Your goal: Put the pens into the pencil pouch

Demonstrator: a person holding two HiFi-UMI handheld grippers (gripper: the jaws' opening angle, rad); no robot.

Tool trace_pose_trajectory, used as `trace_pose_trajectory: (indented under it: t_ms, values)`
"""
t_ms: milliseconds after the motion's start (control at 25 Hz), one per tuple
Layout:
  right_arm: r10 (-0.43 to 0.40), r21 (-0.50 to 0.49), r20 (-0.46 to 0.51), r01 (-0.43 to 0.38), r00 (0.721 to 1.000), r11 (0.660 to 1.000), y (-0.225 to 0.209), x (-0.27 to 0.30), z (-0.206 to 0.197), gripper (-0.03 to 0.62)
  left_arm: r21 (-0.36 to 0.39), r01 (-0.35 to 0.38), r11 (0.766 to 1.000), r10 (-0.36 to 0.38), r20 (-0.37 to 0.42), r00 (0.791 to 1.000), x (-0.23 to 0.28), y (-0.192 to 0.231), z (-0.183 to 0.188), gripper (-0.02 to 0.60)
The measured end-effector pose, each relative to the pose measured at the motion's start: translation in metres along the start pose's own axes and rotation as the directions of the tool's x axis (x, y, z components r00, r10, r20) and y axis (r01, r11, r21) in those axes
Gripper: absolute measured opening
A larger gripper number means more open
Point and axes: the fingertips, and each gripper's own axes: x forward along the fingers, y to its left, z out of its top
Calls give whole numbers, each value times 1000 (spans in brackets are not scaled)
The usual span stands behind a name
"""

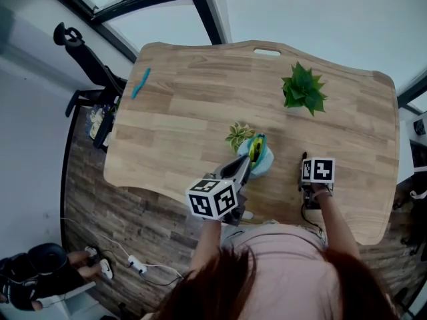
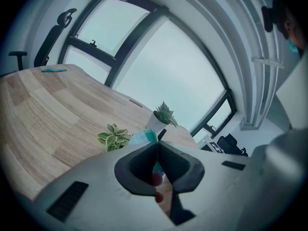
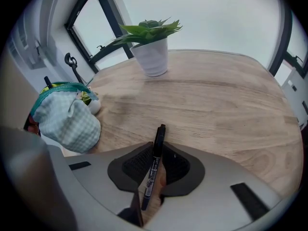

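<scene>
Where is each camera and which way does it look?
Head view: on the person's head, looking steeply down at the table; shows hair and both arms.
Left gripper view: on the left gripper, facing across the table toward windows; its jaws pinch the pencil pouch.
Right gripper view: on the right gripper, tilted down at the table; its jaws grip a black pen.
Shared: both gripper views see the pencil pouch and the white-potted plant.

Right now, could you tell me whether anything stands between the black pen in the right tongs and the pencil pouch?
Nothing visible does: only bare table lies between the black pen and the pencil pouch.
</scene>
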Motion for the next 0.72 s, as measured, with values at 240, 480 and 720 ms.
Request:
trace_pose_trajectory:
  t_ms: [240,480,720]
  values:
    - [38,73,4,-38,999,997,-2,0,0,48,7,-10,1000,10,5,1000,-2,1,1,12]
    - [88,115,67,-95,994,989,-1,-6,10,47,17,-19,1000,18,14,1000,-4,0,2,12]
    - [139,149,153,-162,978,976,3,-21,28,46,39,-31,999,30,24,999,-8,-2,3,12]
